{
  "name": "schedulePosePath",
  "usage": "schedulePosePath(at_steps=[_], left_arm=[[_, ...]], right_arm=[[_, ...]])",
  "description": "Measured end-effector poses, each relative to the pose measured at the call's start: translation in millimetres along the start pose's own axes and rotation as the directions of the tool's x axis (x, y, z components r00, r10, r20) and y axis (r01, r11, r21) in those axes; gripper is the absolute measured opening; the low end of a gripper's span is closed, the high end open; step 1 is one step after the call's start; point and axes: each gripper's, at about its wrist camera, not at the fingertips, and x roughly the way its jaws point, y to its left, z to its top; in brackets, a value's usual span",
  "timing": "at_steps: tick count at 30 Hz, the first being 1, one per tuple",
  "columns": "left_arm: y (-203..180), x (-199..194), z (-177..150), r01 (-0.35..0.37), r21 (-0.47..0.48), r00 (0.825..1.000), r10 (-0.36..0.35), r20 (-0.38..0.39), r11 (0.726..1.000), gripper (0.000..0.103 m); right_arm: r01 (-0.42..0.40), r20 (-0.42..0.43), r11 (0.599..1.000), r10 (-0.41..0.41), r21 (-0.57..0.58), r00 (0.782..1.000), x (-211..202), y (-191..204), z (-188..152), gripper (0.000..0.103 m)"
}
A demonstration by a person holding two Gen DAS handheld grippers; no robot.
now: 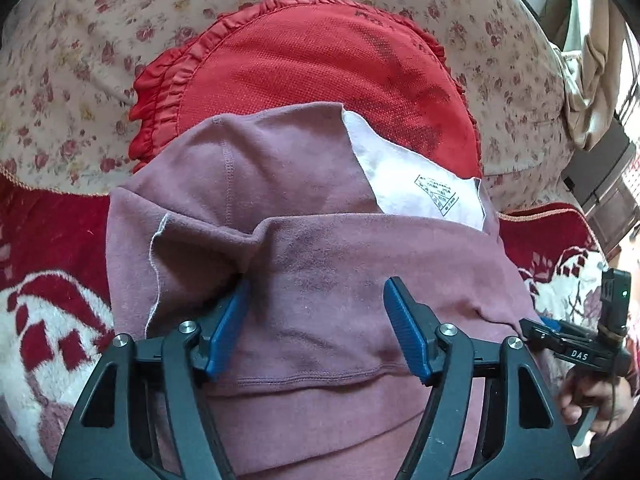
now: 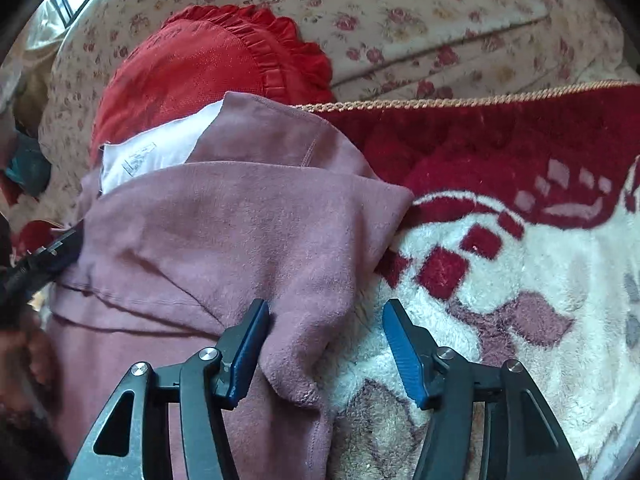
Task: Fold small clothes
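Note:
A dusty-pink garment (image 1: 320, 248) lies folded on a blanket, and a white inner patch with a printed label (image 1: 416, 176) shows at its far edge. My left gripper (image 1: 316, 284) stands open over the garment's middle. Its left pad (image 1: 230, 320) sits against a raised crease and the right one is clear of the cloth. My right gripper (image 2: 326, 304) is open at the garment's (image 2: 224, 232) right edge. A loose fold of pink cloth lies between its fingers, and neither pad presses on it. In the left wrist view the right gripper (image 1: 576, 344) and a hand (image 1: 592, 400) show at the right edge.
A red ruffled cushion (image 1: 312, 56) lies just beyond the garment on a floral sheet (image 1: 80, 60). A red and white fleece blanket (image 2: 520, 264) with a cord trim (image 2: 460, 100) spreads under and to the right of the garment. Furniture (image 1: 600, 184) shows at the far right.

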Motion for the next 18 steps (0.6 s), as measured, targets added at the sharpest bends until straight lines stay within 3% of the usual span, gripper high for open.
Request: schedulePosePath(at_steps=[3,6,8,9,11,14,15,18], left_arm=[[6.3,-3.9,5.2,0.039,-0.07,0.999,-0.038,0.011,0.997,0.069],[11.1,-12.2,8.3,0.057,-0.122,0.998,-0.052,0.044,0.991,0.068],[11.2,-19.2,8.3,0.038,-0.12,0.997,-0.029,0.077,0.992,0.069],[8.7,-23.7,8.7,0.025,-0.108,0.995,-0.014,0.101,0.994,0.069],[1.0,-27.8,9.9,0.035,-0.084,0.99,-0.023,0.136,0.996,0.069],[-11.5,-33.4,9.9,0.058,-0.03,0.984,-0.052,0.17,0.998,0.069],[-14.8,-33.4,8.9,0.061,-0.013,0.984,-0.058,0.169,0.998,0.069],[-20.1,-21.7,5.0,0.061,0.0,0.992,-0.061,0.109,0.998,0.069]], right_arm=[[0.039,0.011,0.999,-0.039,-0.024,0.999,-5.8,6.1,1.0,0.056],[0.125,0.128,0.991,-0.118,-0.048,0.985,-28.1,16.5,8.9,0.051],[0.13,0.225,0.988,-0.109,-0.081,0.968,-41.7,27.0,13.0,0.048],[0.096,0.245,0.99,-0.068,-0.101,0.967,-44.2,32.2,14.1,0.047],[0.042,0.203,0.992,-0.016,-0.123,0.979,-34.6,39.1,15.1,0.038],[0.052,0.027,0.99,-0.049,-0.131,0.998,5.3,40.1,7.2,0.035],[0.056,0.068,0.987,-0.046,-0.149,0.997,4.1,41.7,3.9,0.035],[0.035,0.054,0.993,-0.029,-0.115,0.998,5.9,36.7,3.1,0.037]])
